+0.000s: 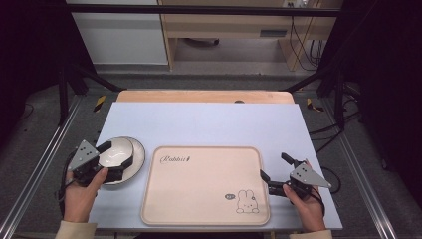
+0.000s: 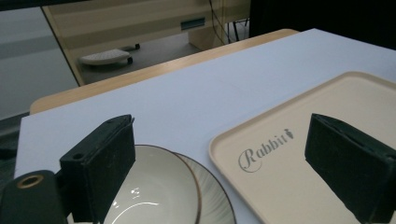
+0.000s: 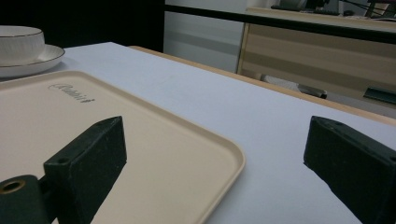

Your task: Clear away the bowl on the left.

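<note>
Left claw spread over the bowl, right claw spread at the tray's near right corner.

The left claw (image 1: 115, 158) is released, its jaws wide apart, hovering right over the white, dark-rimmed ceramic bowl (image 1: 115, 152), which sits in a matching white saucer (image 1: 138, 155) at the near left of the pale blue desk (image 1: 209, 124); in the left gripper view one jaw hangs above the bowl (image 2: 154, 191) and the other above the tray, and whether either touches cannot be told. Just right of the saucer lies a beige rectangular plastic tray (image 1: 199, 184), printed "Rabbit" in script at its far left corner and with a small rabbit drawing at its near right corner. The right claw (image 1: 274, 167) is also released and holds nothing, one jaw over the tray's right edge (image 3: 187, 154), the other over bare desk.
</note>
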The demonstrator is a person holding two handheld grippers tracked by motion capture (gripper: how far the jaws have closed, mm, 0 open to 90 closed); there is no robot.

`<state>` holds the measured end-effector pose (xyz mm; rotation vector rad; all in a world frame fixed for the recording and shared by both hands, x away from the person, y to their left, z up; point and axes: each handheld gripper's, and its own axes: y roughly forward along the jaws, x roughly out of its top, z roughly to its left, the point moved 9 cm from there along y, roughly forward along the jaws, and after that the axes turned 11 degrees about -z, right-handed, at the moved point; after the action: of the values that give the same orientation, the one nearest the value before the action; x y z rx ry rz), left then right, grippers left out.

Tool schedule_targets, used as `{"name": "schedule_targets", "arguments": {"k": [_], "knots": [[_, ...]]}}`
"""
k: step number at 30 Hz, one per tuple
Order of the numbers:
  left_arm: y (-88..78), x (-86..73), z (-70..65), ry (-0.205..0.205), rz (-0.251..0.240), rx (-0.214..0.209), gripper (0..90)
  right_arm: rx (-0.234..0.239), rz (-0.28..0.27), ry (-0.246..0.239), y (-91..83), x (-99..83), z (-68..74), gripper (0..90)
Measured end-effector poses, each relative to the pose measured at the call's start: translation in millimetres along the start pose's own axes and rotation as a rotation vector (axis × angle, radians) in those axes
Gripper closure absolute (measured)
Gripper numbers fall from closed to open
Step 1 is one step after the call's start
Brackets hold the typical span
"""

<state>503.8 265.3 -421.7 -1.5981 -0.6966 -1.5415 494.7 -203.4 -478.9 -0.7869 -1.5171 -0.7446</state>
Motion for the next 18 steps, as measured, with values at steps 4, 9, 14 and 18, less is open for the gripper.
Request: {"name": "schedule_targets", "arguments": {"k": [4, 9, 14, 18], "knots": [[-1.1, -3.0, 16.2, 0.029, 0.087, 0.019, 8.2, 0.000, -0.002, 0.002, -0.8, 0.8, -0.8, 5.9], [-1.0, 2.9, 38.9, 0.032, 0.171, 0.065, 9.8, -0.004, 0.000, 0.000, -0.9, 0.3, -2.6, 5.4], [3.9, 14.1, 48.9, 0.055, 0.227, 0.063, 10.1, -0.004, -0.004, -0.006, -2.0, 2.9, -0.8, 5.3], [8.0, 20.6, 57.0, 0.061, 0.258, 0.065, 10.6, -0.006, 0.002, -0.009, -1.3, 1.6, -1.2, 5.3]]}}
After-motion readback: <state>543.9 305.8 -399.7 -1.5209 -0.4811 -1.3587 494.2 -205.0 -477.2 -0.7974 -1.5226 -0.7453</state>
